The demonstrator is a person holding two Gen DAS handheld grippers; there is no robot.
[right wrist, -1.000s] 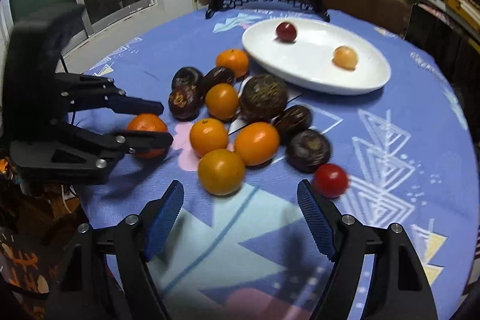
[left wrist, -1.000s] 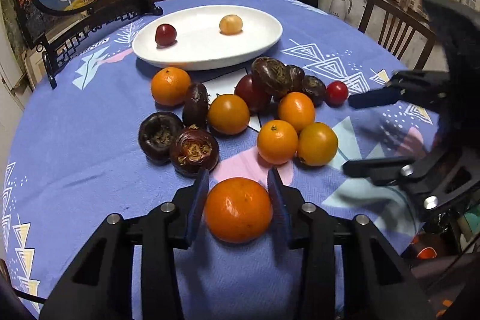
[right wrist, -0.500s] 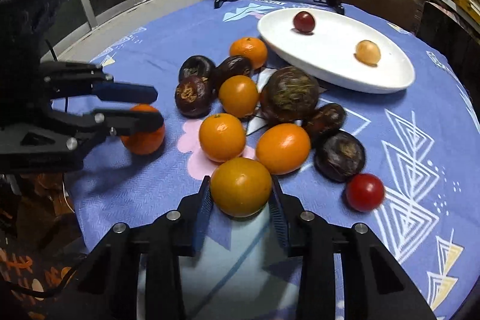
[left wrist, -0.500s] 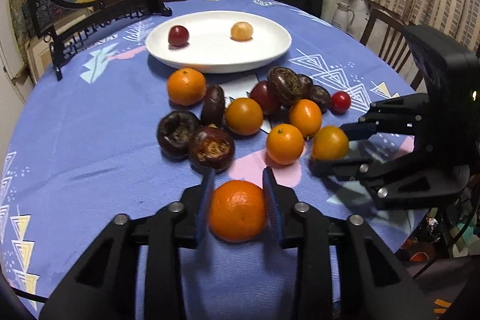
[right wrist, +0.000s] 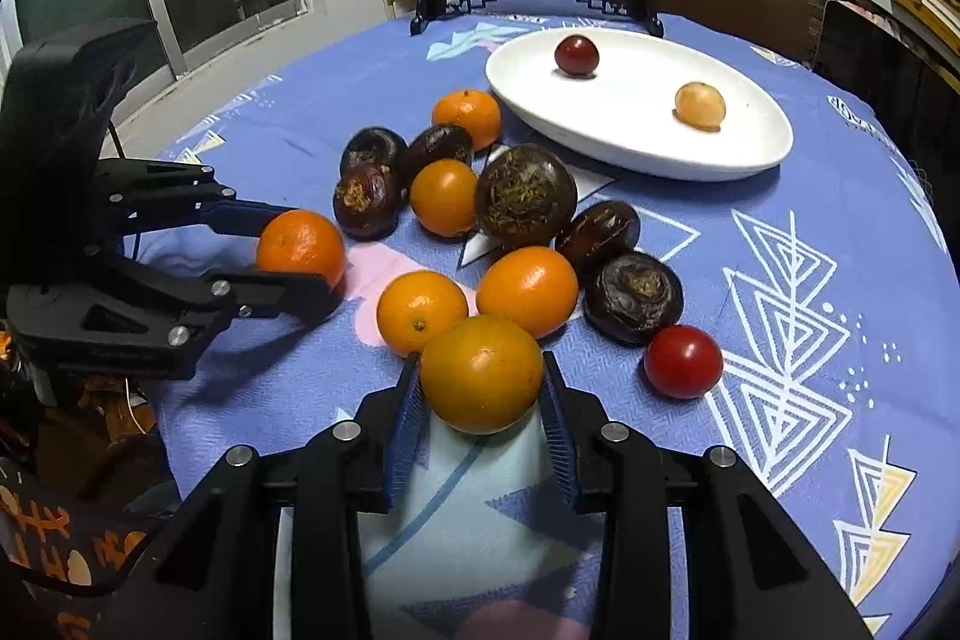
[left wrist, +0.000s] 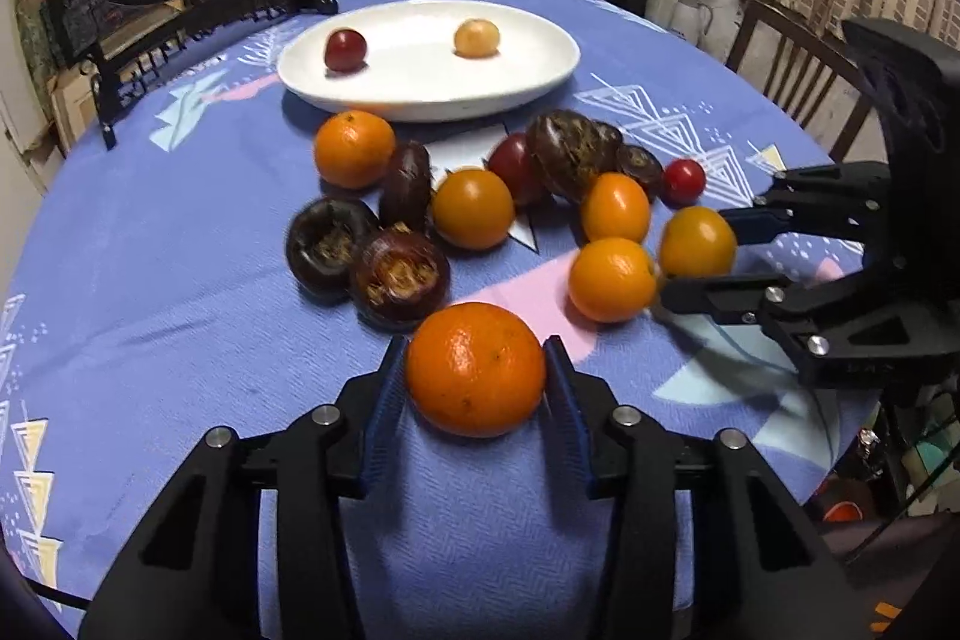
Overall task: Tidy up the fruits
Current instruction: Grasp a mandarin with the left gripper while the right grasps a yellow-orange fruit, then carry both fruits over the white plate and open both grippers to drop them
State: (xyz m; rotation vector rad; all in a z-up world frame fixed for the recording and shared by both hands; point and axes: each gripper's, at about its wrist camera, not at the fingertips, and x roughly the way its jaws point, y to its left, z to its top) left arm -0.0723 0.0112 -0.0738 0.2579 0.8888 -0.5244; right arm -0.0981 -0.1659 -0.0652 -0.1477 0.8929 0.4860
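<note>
Blue tablecloth (left wrist: 180, 292), left tongs (left wrist: 474, 382) clamping orange (left wrist: 475, 369), right tongs (right wrist: 480, 388) clamping yellow-orange fruit (right wrist: 481, 373)

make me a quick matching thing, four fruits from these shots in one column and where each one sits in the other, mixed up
Column 1:
1. deep orange tangerine
2. yellow-orange citrus
3. dark red round fruit
4. small red tomato

Column 2:
a. on the white plate
b. between the right gripper fingers
c. on the tablecloth, no gripper around it
d. between the left gripper fingers

Pairs: 1-d, 2-b, 3-a, 4-c

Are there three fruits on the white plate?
No, the white plate holds only two: a dark red fruit and a pale yellow fruit.
</note>
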